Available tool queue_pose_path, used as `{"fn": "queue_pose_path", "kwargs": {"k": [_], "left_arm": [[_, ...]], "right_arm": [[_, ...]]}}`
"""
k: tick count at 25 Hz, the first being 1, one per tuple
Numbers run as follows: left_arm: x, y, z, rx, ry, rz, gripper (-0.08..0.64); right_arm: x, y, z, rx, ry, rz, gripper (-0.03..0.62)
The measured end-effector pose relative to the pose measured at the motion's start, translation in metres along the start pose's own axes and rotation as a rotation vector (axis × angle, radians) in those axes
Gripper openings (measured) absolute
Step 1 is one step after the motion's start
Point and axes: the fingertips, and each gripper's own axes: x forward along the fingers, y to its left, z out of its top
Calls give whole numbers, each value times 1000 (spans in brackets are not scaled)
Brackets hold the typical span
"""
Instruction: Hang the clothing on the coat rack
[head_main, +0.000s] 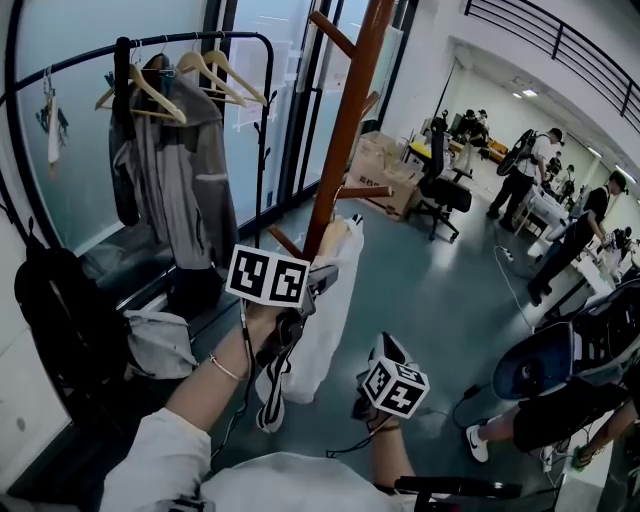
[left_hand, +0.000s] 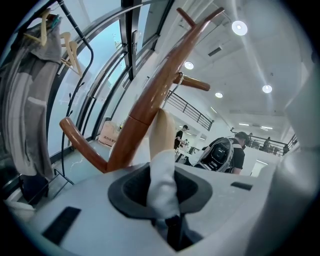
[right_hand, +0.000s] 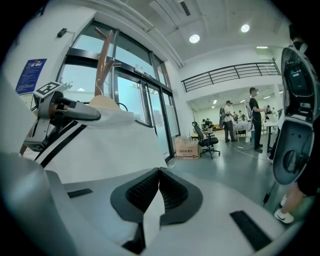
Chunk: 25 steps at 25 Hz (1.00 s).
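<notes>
At the foot of the wooden coat rack (head_main: 345, 110), whose pole climbs toward 12 o'clock in the head view, a white garment (head_main: 325, 320) with black stripes hangs between the two tools, not yet on any peg. The left claw (left_hand: 162, 186) is clamped on a bunched fold near the garment's top, and a pale tan part of that top (left_hand: 161, 131) stands up just beside the pole, below the short peg (head_main: 365, 192) that juts toward 3 o'clock. Holding it high by the top edge probably serves to bring a collar or loop level with a peg. At 5 o'clock of the left tool, the right claw (right_hand: 159, 192) is closed on a thin edge of the same white cloth, lower down. That seems meant to take the weight and keep the body of the garment spread, so it does not swing or drag. A curved lower peg (left_hand: 82, 146) reaches out toward 8 o'clock in the left gripper view. The next move looks like lifting the top onto one of these pegs. A grey jacket (head_main: 175, 170) already hangs on the black rail at 10 o'clock.
</notes>
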Motion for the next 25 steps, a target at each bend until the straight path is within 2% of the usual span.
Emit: {"fn": "queue_pose_path", "kwargs": {"k": [11,25], "left_arm": [[-14,-4,1,83,-60,56,123],[-56,5,-8,77,-150,110,140]], "right_arm": [[-6,13,-7,-6,20,24,23],[-5,60,-20,-16,34,91,23]]}}
